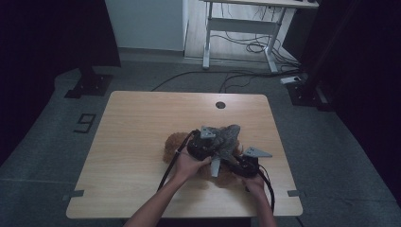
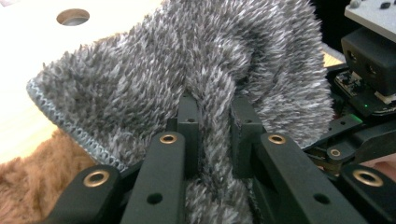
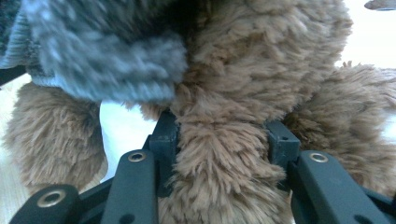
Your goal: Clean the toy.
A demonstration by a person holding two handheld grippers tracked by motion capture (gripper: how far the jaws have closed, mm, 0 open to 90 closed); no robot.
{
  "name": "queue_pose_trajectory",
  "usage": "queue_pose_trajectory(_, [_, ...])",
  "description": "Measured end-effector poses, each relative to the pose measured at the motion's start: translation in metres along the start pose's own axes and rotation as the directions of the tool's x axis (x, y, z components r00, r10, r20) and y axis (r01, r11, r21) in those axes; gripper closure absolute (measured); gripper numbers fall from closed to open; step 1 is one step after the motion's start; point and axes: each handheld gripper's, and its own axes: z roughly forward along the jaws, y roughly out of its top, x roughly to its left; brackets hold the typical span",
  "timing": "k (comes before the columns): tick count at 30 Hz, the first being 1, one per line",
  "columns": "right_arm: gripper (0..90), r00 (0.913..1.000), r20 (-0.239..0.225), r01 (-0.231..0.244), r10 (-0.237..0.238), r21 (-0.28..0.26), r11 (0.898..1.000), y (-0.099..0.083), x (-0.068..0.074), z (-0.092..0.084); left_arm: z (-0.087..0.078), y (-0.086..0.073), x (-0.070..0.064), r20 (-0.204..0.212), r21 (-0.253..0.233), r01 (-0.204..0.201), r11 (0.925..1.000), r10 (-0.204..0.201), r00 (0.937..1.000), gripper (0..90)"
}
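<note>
Pinching a fold of the grey fuzzy cloth (image 2: 187, 74), the left gripper (image 2: 212, 121) has its jaws closed tight on it. The right gripper (image 3: 222, 140) clamps a limb of the brown plush toy (image 3: 261, 70). Both lie just right of the table's (image 1: 132, 142) middle, the cloth at the toy's two o'clock.

Each hand carries a black two-jaw gripper – the left gripper (image 1: 211, 143) and the right gripper (image 1: 238, 162). A grey three-cornered plate sits on top of each body, and a black cable trails from each toward the person. The jaw links are matte black bars with brass-coloured rivet eyelets and small round holes. Forearms are bare – no sleeves visible. A green indicator light shows on the right gripper's exposed board.
</note>
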Motion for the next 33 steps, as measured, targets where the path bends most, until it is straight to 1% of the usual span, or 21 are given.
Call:
queue_pose_trajectory(2, [57.1,1.0,0.0,0.007,-0.007,-0.002,1.0,0.0,0.001,0.0,-0.006,-0.003,0.005,-0.01,-0.005,0.007,1.0,-0.007,0.9999,77.4])
queue_pose_trajectory(5, [57.1,0.9999,0.004,0.013,-0.013,-0.007,1.0,0.0,0.002,0.001,-0.02,-0.01,0.016,-0.063,-0.011,0.009,0.9999,-0.01,0.998,77.4])
queue_pose_trajectory(6, [57.0,0.9999,0.003,0.012,-0.012,-0.007,1.0,0.0,0.002,0.001,-0.025,-0.014,0.022,-0.083,-0.014,0.013,0.9998,-0.014,0.9964,77.3])
queue_pose_trajectory(7, [57.1,1.0,0.003,0.009,-0.009,-0.005,1.0,0.0,0.002,0.001,-0.036,-0.021,0.035,-0.108,-0.019,0.034,0.9992,-0.036,0.9935,77.4])
queue_pose_trajectory(8, [57.1,1.0,0.003,0.009,-0.009,-0.005,1.0,0.0,0.002,0.001,-0.036,-0.021,0.035,-0.108,-0.019,0.034,0.9992,-0.036,0.9935,77.4])
queue_pose_trajectory(11, [57.0,0.9999,-0.001,0.012,-0.012,-0.009,1.0,0.0,0.002,0.001,-0.054,-0.032,0.054,-0.114,-0.049,0.078,0.9957,-0.084,0.99,77.4])
queue_pose_trajectory(12, [57.0,0.9999,-0.001,0.012,-0.012,-0.009,1.0,0.0,0.002,0.001,-0.06,-0.036,0.059,-0.123,-0.054,0.079,0.9954,-0.086,0.9887,77.4])
queue_pose_trajectory(14, [57.0,0.9999,-0.001,0.01,-0.01,-0.009,1.0,0.0,0.002,0.002,-0.071,-0.041,0.068,-0.143,-0.062,0.09,0.994,-0.098,0.9849,77.4])
queue_pose_trajectory(15, [57.0,0.9999,-0.002,0.01,-0.01,-0.009,1.0,0.0,0.002,0.001,-0.08,-0.048,0.078,-0.151,-0.064,0.111,0.9917,-0.12,0.9812,77.4])
queue_pose_trajectory(16, [57.0,0.9999,-0.002,0.01,-0.01,-0.009,1.0,0.0,0.002,0.001,-0.08,-0.048,0.078,-0.151,-0.064,0.111,0.9917,-0.12,0.9812,77.4])
queue_pose_trajectory(17, [57.0,0.9999,-0.002,0.01,-0.01,-0.009,1.0,0.0,0.002,0.002,-0.082,-0.052,0.082,-0.151,-0.064,0.124,0.9902,-0.133,0.9795,77.4])
queue_pose_trajectory(19, [57.0,0.9999,-0.002,0.01,-0.01,-0.01,1.0,0.0,0.002,0.002,-0.085,-0.06,0.09,-0.151,-0.069,0.157,0.9852,-0.166,0.9746,77.3])
queue_pose_trajectory(22, [56.9,0.9999,-0.004,0.012,-0.012,-0.009,1.0,0.0,0.002,0.002,-0.087,-0.072,0.099,-0.152,-0.073,0.185,0.9801,-0.194,0.9691,77.3])
queue_pose_trajectory(23, [56.9,0.9999,-0.006,0.011,-0.011,-0.008,1.0,0.0,0.002,0.002,-0.09,-0.08,0.103,-0.152,-0.078,0.207,0.9752,-0.217,0.9644,77.3])
queue_pose_trajectory(24, [56.9,0.9999,-0.009,0.011,-0.011,-0.004,1.0,-0.001,0.002,0.001,-0.09,-0.08,0.103,-0.152,-0.078,0.207,0.9752,-0.217,0.9644,77.2])
queue_pose_trajectory(25, [56.9,0.9999,-0.009,0.011,-0.011,-0.004,1.0,-0.001,0.002,0.001,-0.091,-0.084,0.106,-0.15,-0.079,0.221,0.9721,-0.231,0.9615,77.2])
queue_pose_trajectory(26, [57.0,0.9999,-0.014,0.006,-0.006,-0.004,1.0,-0.001,0.001,0.002,-0.092,-0.089,0.109,-0.152,-0.074,0.233,0.9697,-0.242,0.9584,77.3])
queue_pose_trajectory(27, [57.0,0.9998,-0.02,-0.004,0.004,0.002,1.0,-0.001,0.0,0.002,-0.091,-0.098,0.114,-0.159,-0.047,0.249,0.9672,-0.254,0.9541,77.2])
queue_pose_trajectory(28, [57.0,0.9998,-0.02,-0.004,0.004,0.002,1.0,-0.001,0.0,0.002,-0.091,-0.098,0.114,-0.159,-0.047,0.249,0.9672,-0.254,0.9541,77.2])
queue_pose_trajectory(30, [57.1,0.9997,-0.024,-0.007,0.007,0.006,1.0,-0.001,0.0,0.002,-0.089,-0.106,0.118,-0.156,-0.032,0.274,0.9611,-0.276,0.9484,77.2])
queue_pose_trajectory(33, [57.3,0.9996,-0.027,-0.008,0.008,0.015,1.0,-0.001,0.0,0.002,-0.085,-0.116,0.121,-0.144,-0.016,0.303,0.9529,-0.302,0.9424,77.1])
